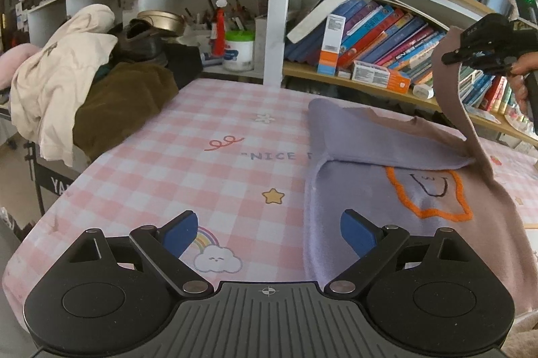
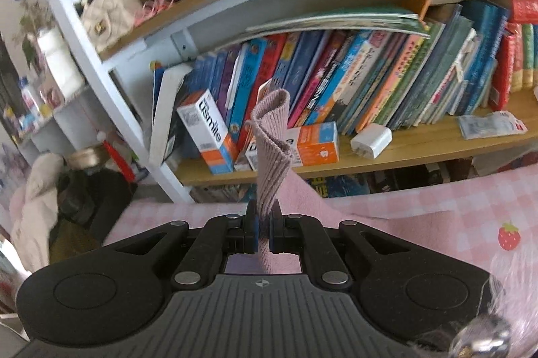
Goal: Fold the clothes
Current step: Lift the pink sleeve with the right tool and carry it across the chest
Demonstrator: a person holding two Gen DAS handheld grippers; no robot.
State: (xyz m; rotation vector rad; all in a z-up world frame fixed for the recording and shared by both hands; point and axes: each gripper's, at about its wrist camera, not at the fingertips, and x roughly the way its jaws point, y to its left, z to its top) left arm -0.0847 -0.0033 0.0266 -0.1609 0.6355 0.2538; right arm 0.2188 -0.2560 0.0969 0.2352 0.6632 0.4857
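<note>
Fingers on the right gripper (image 2: 265,231) are clamped on the ribbed mauve cuff (image 2: 271,136) of the sweater's sleeve, with the cuff poking up past the blue pads and folded over on itself. Left gripper (image 1: 269,231) is spread wide, nothing between its pads, hovering over the pink gingham tablecloth (image 1: 188,156); its right finger (image 1: 357,233) sits over the sweater's near edge, while its left finger is over bare cloth. Only the left view shows the whole garment: a lavender and mauve sweater (image 1: 386,206) with an orange-outlined smiley motif lies on the right half of the table, one lavender panel already folded across it. From there the right gripper (image 1: 452,57) is seen up high, with the sleeve running as a taut strip from the sweater body up to it, long axis near vertical. Right view adds the bookshelf (image 2: 336,163) close behind the cuff. A clothes heap (image 1: 77,88) sits at the table's far left corner, well apart from the sweater.
</note>
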